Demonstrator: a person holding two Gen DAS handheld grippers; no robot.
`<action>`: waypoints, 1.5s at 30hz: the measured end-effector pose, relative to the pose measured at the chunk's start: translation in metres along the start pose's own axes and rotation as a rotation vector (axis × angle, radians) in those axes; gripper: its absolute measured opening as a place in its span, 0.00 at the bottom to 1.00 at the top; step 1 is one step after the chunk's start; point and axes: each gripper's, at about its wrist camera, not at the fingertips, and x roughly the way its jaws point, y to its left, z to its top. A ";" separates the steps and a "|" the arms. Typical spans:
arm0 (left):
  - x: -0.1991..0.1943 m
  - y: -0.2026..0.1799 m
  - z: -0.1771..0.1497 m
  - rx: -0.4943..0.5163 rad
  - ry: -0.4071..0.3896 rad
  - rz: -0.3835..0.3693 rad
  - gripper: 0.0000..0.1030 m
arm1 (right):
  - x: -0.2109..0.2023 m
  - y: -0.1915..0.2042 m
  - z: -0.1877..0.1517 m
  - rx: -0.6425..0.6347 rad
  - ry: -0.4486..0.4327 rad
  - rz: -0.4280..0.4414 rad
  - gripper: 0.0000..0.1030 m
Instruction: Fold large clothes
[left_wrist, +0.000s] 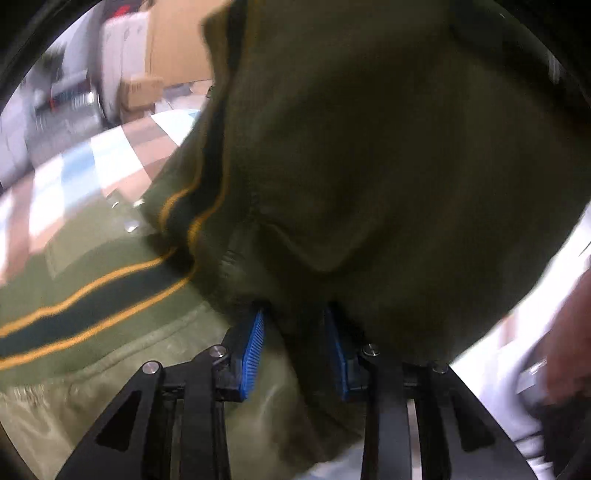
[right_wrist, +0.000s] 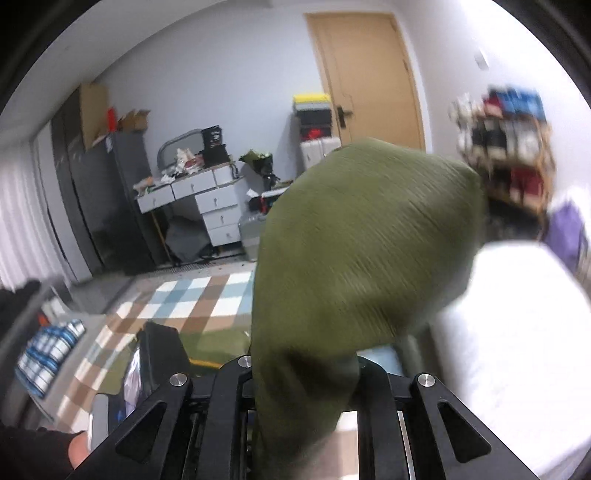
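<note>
An olive green garment (left_wrist: 369, 147) with a dark green, yellow-edged stripe (left_wrist: 92, 299) fills the left wrist view; part lies on the checked surface, part is lifted. My left gripper (left_wrist: 295, 350) is shut on a bunched fold of it, which runs between the blue pads (left_wrist: 253, 354). In the right wrist view my right gripper (right_wrist: 303, 373) is shut on a ribbed olive part of the garment (right_wrist: 362, 240), raised in the air. Its fingertips are hidden by the cloth.
A checked blue, brown and white cover (right_wrist: 192, 299) lies below. A white drawer desk (right_wrist: 207, 206), a dark cabinet (right_wrist: 107, 199), a wooden door (right_wrist: 369, 77) and a cluttered shelf (right_wrist: 506, 147) stand behind. A bright white surface (right_wrist: 517, 350) is at the right. Cardboard boxes (left_wrist: 144, 92) show at the left.
</note>
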 end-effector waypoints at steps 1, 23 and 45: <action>-0.019 0.010 -0.002 -0.022 -0.038 -0.019 0.27 | -0.002 0.012 0.005 -0.026 -0.001 0.003 0.15; -0.239 0.203 -0.113 -0.411 -0.296 0.033 0.63 | 0.055 0.242 -0.124 -0.194 0.418 0.588 0.87; -0.091 0.199 -0.005 -0.222 0.187 0.106 0.54 | 0.142 0.110 -0.153 0.414 0.664 0.647 0.00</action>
